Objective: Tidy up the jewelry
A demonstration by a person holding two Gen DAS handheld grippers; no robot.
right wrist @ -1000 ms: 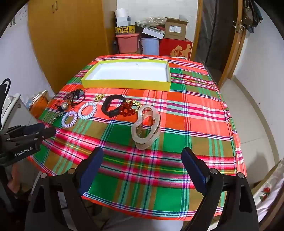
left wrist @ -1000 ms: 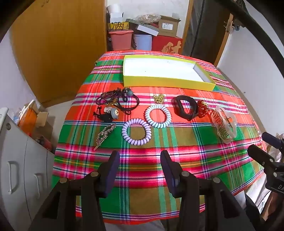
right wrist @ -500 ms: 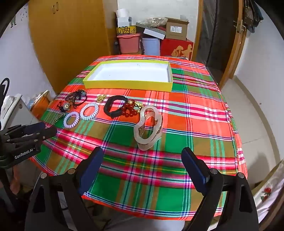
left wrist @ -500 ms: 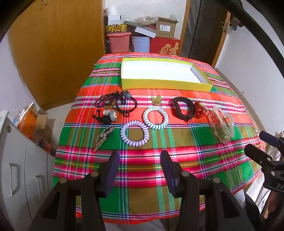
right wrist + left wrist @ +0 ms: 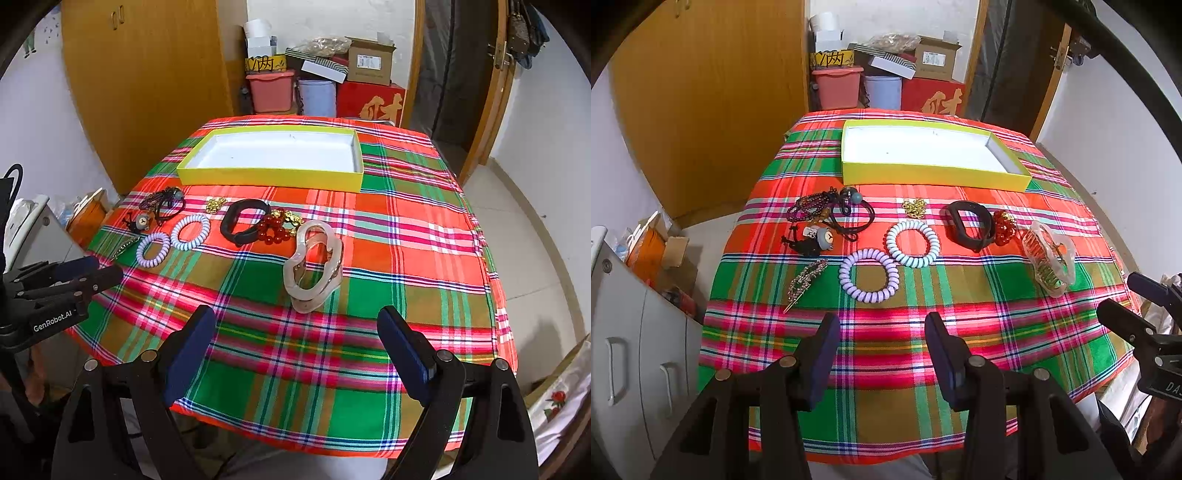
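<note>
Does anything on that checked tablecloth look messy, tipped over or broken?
Nothing looks broken or spilled. The yellow box holds nothing yet; all the jewelry lies in a loose row in front of it. The dark beads and cords are tangled together, and the clear claw clip stands on its edge.

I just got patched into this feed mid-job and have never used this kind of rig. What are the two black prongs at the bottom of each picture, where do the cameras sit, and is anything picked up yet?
There is no robot arm: a person holds a two-finger gripper in each hand, with a camera looking along its fingers. One view shows the left gripper, the other the right gripper. Both are open and hold nothing. On the plaid tablecloth lie a yellow box with nothing inside, a purple coil tie, a white coil tie, a black band, red beads and a clear claw clip, all outside the box.
</note>
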